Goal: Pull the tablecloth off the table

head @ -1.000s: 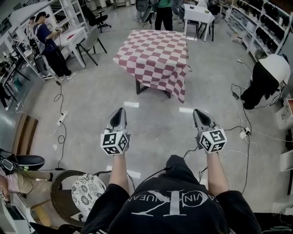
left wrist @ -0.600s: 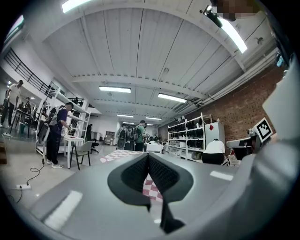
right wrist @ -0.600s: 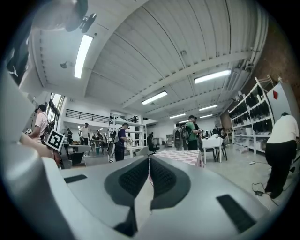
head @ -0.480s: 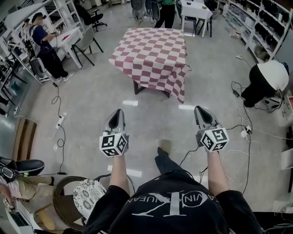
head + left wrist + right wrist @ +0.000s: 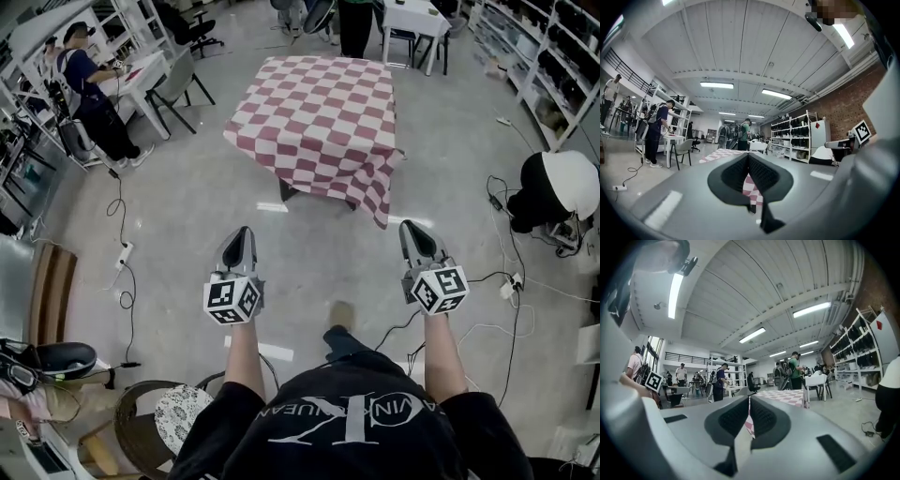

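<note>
Red-and-white checks sat dead ahead of you: the tablecloth (image 5: 319, 117) lay draped over the table (image 5: 289, 190), its skirt hanging down the near sides with 1 corner drooping lowest at the right. That loose hem looked like the reason you squared up to this side. Your left gripper (image 5: 244, 232) and right gripper (image 5: 410, 228) were held out level, side by side, both aimed at the cloth but well apart from it, with bare floor (image 5: 309, 253) between. Both pairs of jaws were pressed together on nothing, which made sense, since nothing was within reach to pinch. In the head view each gripper lined up roughly with 1 end of the near edge, which read to me as setting up a 2-point grab. The pull had not begun, and cables (image 5: 487, 281) trailed over the floor on your right.
</note>
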A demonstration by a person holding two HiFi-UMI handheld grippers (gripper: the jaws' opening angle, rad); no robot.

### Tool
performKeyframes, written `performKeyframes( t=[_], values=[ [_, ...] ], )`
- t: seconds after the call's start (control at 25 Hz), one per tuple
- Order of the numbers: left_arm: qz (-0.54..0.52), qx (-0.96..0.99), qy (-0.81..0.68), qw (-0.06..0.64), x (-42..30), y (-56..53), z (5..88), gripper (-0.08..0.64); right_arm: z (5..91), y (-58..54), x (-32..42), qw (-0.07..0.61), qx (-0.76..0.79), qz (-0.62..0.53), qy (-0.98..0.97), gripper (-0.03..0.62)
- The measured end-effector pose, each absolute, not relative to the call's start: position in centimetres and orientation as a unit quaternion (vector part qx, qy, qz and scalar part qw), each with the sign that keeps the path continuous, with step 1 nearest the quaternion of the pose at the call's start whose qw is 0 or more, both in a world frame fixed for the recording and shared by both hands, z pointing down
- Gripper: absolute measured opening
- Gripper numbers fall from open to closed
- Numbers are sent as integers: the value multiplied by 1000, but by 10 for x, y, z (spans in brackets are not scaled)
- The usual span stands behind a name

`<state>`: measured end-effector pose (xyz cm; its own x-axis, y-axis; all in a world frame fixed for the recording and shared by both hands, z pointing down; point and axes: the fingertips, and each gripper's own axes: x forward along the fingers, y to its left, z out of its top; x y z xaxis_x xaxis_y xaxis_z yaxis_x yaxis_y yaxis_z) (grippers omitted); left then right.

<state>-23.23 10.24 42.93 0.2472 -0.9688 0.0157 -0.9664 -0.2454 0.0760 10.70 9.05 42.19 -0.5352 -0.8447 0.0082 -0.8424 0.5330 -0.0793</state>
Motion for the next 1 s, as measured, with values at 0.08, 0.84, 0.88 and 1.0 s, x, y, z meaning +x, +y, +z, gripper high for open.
performKeyframes(
  t=[0.08, 0.84, 0.88, 1.0],
  values=[
    [-17, 787, -615, 36, -235, 82, 428, 11, 420, 69, 102, 9, -476, -32, 879, 14],
    [-17, 790, -611, 44, -229, -82, 431, 11, 435, -91, 97, 2, -472, -53, 880, 14],
    [-16, 792, -609, 43, -227, -87, 432, 11, 435, -95, 98, 2, -473, -52, 880, 14],
    [-15, 795, -605, 43, -224, -97, 433, 11, 436, -105, 97, 3, -471, -54, 880, 14]
  ],
)
